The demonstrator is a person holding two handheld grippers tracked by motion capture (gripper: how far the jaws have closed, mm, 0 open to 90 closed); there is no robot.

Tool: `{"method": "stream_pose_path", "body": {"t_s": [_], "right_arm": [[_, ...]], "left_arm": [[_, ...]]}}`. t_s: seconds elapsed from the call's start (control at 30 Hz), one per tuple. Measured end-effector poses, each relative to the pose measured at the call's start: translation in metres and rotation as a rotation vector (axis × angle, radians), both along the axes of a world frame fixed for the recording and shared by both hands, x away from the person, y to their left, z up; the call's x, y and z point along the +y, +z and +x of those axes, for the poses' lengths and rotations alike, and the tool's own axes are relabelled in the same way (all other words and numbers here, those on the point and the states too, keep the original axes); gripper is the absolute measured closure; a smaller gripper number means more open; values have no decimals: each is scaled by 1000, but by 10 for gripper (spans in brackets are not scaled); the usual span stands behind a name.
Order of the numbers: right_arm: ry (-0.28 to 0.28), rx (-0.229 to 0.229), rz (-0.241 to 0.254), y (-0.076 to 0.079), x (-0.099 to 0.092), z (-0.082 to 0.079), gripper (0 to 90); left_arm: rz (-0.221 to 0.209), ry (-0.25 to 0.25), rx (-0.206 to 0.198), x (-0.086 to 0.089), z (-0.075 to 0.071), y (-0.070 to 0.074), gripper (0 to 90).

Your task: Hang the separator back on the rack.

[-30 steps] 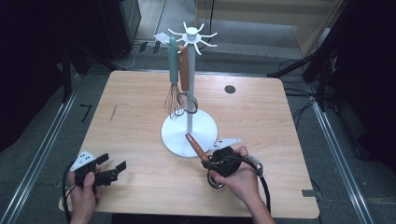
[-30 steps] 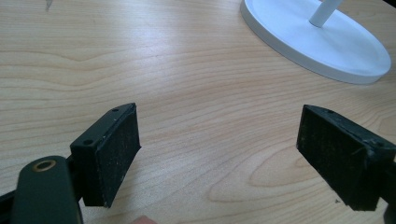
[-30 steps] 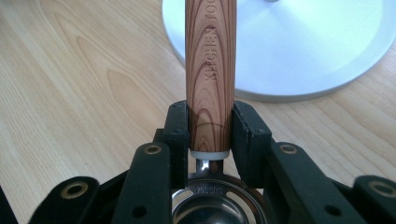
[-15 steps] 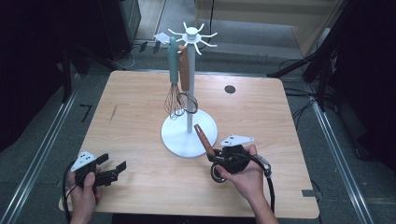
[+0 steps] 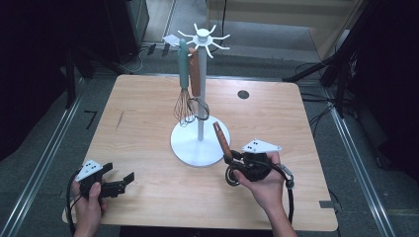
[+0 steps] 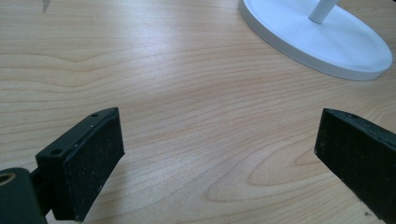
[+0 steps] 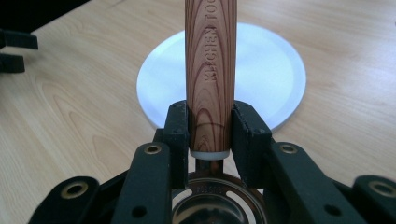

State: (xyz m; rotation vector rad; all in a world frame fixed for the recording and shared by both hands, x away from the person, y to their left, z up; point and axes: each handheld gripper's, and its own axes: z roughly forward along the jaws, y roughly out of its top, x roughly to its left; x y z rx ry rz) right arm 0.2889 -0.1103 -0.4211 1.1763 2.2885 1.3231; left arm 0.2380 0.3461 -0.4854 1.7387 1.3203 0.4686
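The right tool view resolves embossed lettering on the wood-grain handle [image 7: 210, 74] pinched by the right tool [image 7: 211, 135], over the round white base [image 7: 280, 79]. The high view adds the stand [image 5: 201, 98] with whisks. The left tool [image 6: 219, 154] stands spread, having just been opening, over bare bench [image 6: 163, 70].

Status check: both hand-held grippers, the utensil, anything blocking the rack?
Right hand-held gripper shut on wooden-handled utensil. Left hand-held gripper open, empty. Whisk already on rack; approach unobstructed.

High view looks down on your tabletop [image 5: 148, 108] from the near side; both tool views sit close, sharing the white stand base [image 6: 327, 42].
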Motion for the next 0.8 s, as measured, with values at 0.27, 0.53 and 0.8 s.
{"method": "stream_pose_path", "body": {"t_s": [0.27, 0.53, 0.8], "right_arm": [[-26, -56, 51, 8, -6, -1, 710], [-40, -102, 67, 16, -7, -6, 710], [-29, -163, 100, 24, -8, -12, 710]], "left_arm": [[4, 2, -3, 0, 0, 0, 0], [12, 3, -5, -1, -1, 0, 0], [13, 4, -9, -1, -1, 0, 0]]}}
